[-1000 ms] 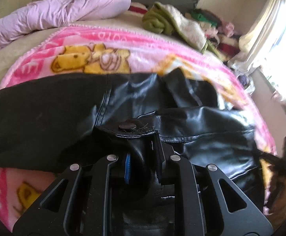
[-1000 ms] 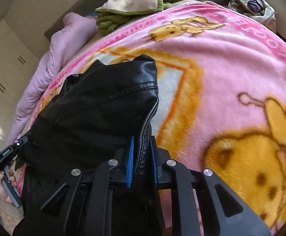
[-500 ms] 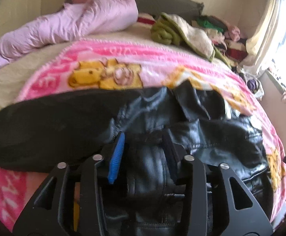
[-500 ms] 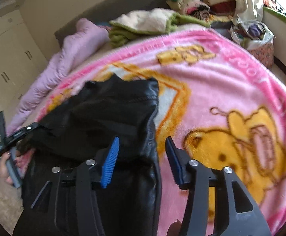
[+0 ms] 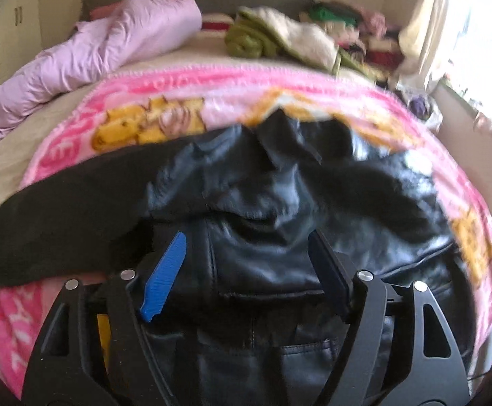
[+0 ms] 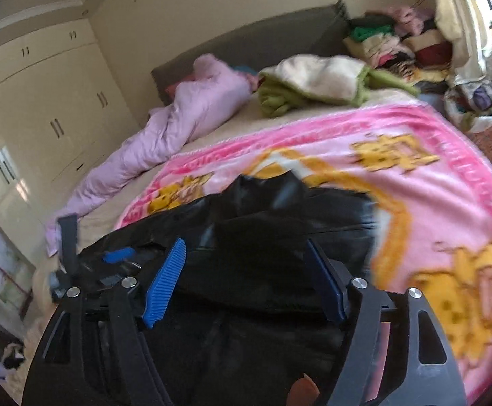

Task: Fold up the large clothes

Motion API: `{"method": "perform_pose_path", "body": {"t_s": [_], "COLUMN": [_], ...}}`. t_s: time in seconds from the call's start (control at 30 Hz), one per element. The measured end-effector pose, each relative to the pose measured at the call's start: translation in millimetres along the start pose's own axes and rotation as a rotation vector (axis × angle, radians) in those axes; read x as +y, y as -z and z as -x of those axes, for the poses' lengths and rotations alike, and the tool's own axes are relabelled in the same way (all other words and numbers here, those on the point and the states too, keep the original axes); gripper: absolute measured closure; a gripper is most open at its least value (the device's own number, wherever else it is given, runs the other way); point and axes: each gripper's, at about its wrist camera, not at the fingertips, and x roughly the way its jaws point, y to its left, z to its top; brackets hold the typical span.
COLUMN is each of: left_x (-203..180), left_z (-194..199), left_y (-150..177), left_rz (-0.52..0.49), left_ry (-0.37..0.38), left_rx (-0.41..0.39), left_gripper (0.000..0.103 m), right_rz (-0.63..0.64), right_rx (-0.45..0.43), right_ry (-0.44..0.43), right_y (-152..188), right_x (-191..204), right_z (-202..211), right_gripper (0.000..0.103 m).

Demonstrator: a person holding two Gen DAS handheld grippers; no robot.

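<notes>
Both hand-held grippers, left [image 5: 246, 270] and right [image 6: 244, 277], are now standing apart and empty, having released the jacket [image 5: 279, 209] clamped a second ago, which is lying bunched mid-frame on the blanket [image 6: 432, 176], suggesting one fold is finishing.
</notes>
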Motion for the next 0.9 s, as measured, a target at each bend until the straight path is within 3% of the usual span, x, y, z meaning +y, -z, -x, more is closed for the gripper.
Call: {"method": "perform_pose_path", "body": {"t_s": [0.07,0.2,0.27,0.37,0.5,0.63,0.9], "left_x": [0,10,13,15,16,19,18], "left_z": [-14,-44,-49,-50,-45,-27,10], "left_y": [4,17,20,21,21,15,5], "left_rz": [-0.006,0.0,-0.003,-0.003,0.009,0.033,0.07], "left_ry": [-0.02,-0.054,-0.048,-0.047,-0.028,-0.007,0.028], "left_rx": [0.037,0.136,0.146,0.142,0.124,0.078,-0.014], "left_gripper": [0.036,0.036,0.033,0.031,0.031,0.03,0.01], "right_rz": [-0.018,-0.049,-0.079,-0.136,-0.234,-0.224,-0.223], "right_rx": [0.038,0.121,0.149,0.198,0.298,0.285,0.195], "right_ry": [-0.012,0.064,0.111,0.249,0.259,0.243,0.143], "right_y": [-3,-3,-4,-2,11,5,-7], "right_x": [9,6,-6,-41,-78,-70,-44], "right_z": [-29,-94,-118,-156,-194,-189,-133], "right_gripper": [0.027,0.024,0.024,0.024,0.02,0.015,0.012]}}
